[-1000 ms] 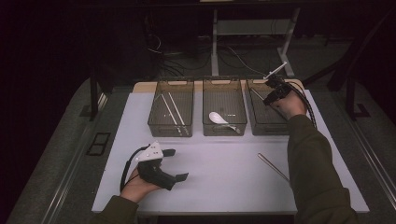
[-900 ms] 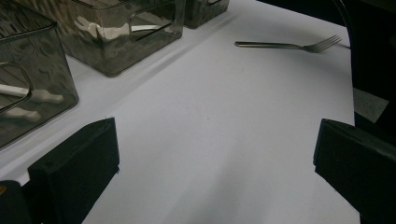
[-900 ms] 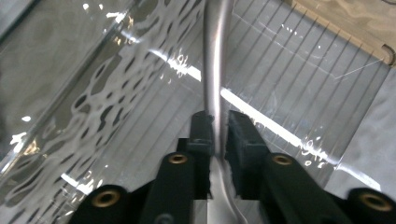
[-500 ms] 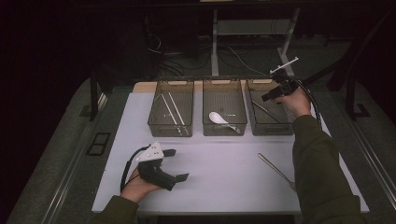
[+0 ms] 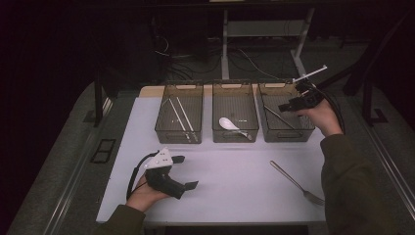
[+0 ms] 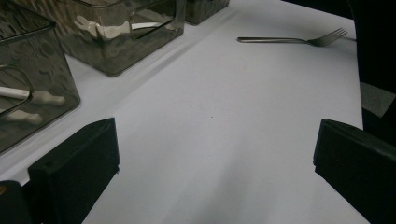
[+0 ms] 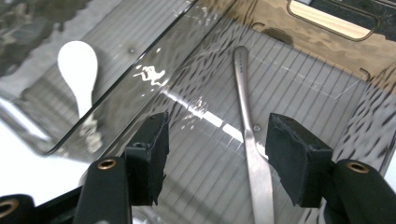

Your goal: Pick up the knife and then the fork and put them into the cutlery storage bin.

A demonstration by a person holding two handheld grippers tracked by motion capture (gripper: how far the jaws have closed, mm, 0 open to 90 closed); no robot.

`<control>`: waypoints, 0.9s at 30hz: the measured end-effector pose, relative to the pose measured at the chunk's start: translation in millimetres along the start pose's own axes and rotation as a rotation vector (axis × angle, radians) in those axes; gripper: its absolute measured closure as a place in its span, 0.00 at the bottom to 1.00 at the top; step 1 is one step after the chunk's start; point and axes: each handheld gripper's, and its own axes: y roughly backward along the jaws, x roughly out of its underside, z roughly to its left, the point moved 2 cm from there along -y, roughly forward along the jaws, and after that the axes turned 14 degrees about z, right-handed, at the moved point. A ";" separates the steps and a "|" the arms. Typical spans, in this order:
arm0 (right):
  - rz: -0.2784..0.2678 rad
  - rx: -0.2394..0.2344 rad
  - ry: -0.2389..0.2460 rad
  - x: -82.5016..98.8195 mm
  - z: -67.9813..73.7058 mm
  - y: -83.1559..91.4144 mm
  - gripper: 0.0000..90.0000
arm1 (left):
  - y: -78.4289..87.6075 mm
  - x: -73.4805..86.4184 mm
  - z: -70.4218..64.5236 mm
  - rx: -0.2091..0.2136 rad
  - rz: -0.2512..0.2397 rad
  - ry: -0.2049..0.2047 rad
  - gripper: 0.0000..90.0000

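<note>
Overhead, the right gripper (image 5: 286,106) hangs above the right bin (image 5: 285,128), its jaws parted with nothing between them; they have just been opening. Below them a metal utensil (image 7: 250,140) lies on the bin's ribbed floor. The middle bin (image 5: 235,131) beside it holds a white spoon (image 7: 78,70). The left gripper (image 5: 188,174) rests on the table (image 5: 235,186), jaws spread wide and empty. A fork (image 5: 296,182) lies near the front right.

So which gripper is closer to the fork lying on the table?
Left. The left gripper rests on the table beside the fork; the right gripper is up over the far right bin.
</note>
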 end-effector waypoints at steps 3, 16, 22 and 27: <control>-0.021 -0.023 0.005 9.8 3.5 8.1 0.43 | 0.1 0.2 2.0 0.003 -0.001 -0.001 0.00; -0.049 -0.028 0.082 48.1 32.5 29.5 0.41 | -0.6 0.9 1.3 0.001 0.010 -0.011 0.00; -0.053 -0.031 0.105 66.0 44.3 30.2 0.41 | -0.6 1.5 0.8 -0.001 0.016 -0.013 0.00; -0.036 -0.032 0.124 83.2 54.1 26.2 0.41 | -0.1 2.1 0.3 -0.002 0.016 -0.015 0.00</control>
